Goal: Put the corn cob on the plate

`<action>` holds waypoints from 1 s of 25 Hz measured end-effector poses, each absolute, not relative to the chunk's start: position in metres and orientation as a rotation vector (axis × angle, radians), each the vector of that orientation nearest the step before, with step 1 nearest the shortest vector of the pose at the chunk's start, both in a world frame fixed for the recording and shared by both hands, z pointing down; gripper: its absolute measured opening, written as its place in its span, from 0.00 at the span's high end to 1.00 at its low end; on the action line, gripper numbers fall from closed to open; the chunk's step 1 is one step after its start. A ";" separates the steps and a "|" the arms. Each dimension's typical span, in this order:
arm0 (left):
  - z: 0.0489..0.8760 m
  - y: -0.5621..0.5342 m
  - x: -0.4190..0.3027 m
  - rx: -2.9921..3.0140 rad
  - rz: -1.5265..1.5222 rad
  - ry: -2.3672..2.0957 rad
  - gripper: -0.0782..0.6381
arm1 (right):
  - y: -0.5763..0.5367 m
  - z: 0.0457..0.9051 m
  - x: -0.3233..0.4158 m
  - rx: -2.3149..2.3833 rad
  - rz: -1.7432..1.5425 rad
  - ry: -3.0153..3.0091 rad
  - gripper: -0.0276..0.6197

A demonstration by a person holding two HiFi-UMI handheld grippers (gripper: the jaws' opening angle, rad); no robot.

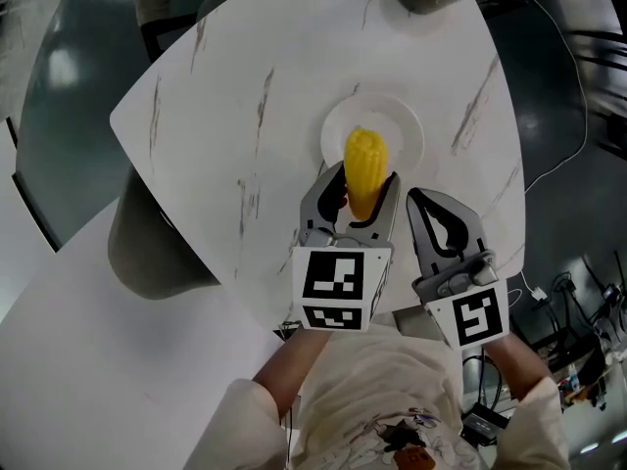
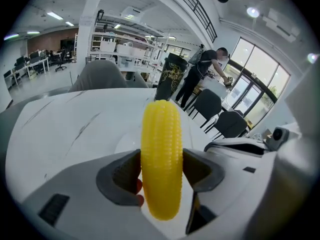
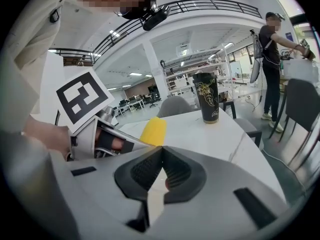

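The corn cob point(image 1: 364, 169) isn't set down yet. The left gripper point(image 1: 361, 189) has its jaws clamped on the cob's lower half and holds it over the near edge of the round white plate point(image 1: 404, 125) (lowering and letting go is what's left, I'd say). The cob is glossy yellow, knobbly and blunt-ended. The right gripper point(image 1: 423, 202) waits alongside, its jaws pressed together on nothing, above the marble-veined white table point(image 1: 225, 116).
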State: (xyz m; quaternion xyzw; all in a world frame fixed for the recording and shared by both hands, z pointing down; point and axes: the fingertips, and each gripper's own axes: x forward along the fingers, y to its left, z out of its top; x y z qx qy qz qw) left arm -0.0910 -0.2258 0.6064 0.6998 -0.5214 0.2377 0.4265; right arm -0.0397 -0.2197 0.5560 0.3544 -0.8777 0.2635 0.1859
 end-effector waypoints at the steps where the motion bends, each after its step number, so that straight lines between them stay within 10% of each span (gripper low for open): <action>1: 0.611 -0.228 -0.092 1.737 0.598 -1.296 0.53 | -0.221 0.559 -0.039 0.997 0.741 -2.468 0.95; 25: 0.658 -0.252 -0.092 1.607 0.653 -1.251 0.53 | -0.240 0.586 -0.036 1.026 0.780 -2.443 0.95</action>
